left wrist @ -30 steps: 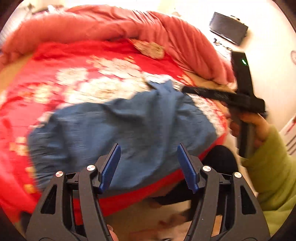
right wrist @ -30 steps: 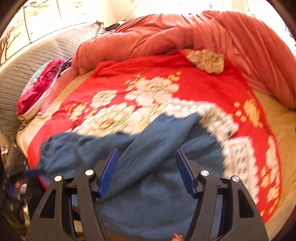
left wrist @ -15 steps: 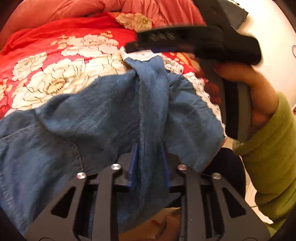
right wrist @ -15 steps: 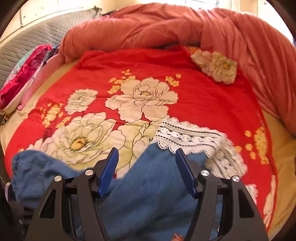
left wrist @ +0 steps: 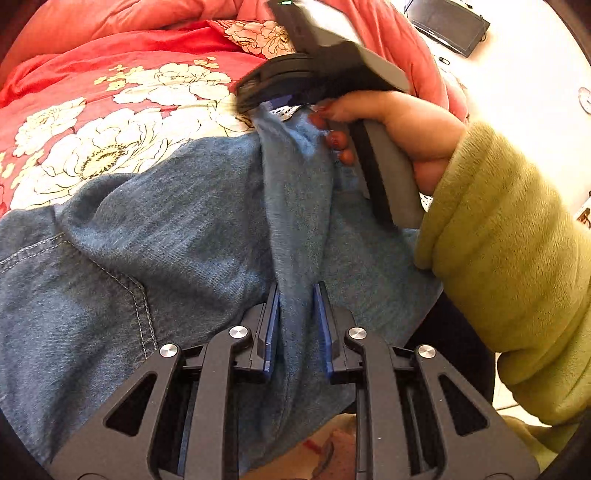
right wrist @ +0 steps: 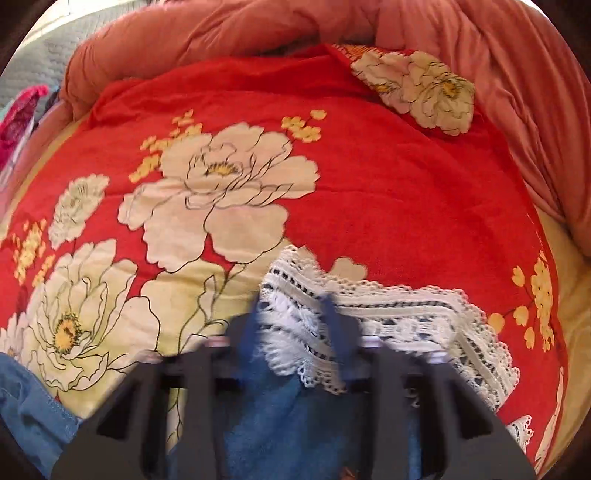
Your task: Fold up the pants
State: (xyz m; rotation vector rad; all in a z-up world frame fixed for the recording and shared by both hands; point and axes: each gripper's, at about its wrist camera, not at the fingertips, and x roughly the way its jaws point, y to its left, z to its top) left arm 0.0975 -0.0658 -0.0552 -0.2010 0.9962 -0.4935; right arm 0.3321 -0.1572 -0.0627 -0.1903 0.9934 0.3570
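Observation:
Blue denim pants [left wrist: 177, 251] lie rumpled on a red floral bedspread [left wrist: 122, 92]. My left gripper [left wrist: 295, 295] is shut on a raised fold of the denim at the near edge. My right gripper [left wrist: 269, 103], held in a hand with a green sleeve, is at the far end of that same fold, over a white lace trim. In the right wrist view the right gripper [right wrist: 291, 317] is blurred, with its jaws close together around blue cloth [right wrist: 280, 417] and the lace [right wrist: 369, 317].
A salmon duvet [right wrist: 480, 55] is bunched along the far and right sides of the bed. A grey quilted headboard [right wrist: 44, 62] and pink clothes [right wrist: 18, 122] are at the far left. A dark flat device [left wrist: 450, 26] lies on the white floor.
The left gripper went from open to shut on the denim fold. The right gripper moved forward to the pant end by the lace and its jaws closed in from wide open.

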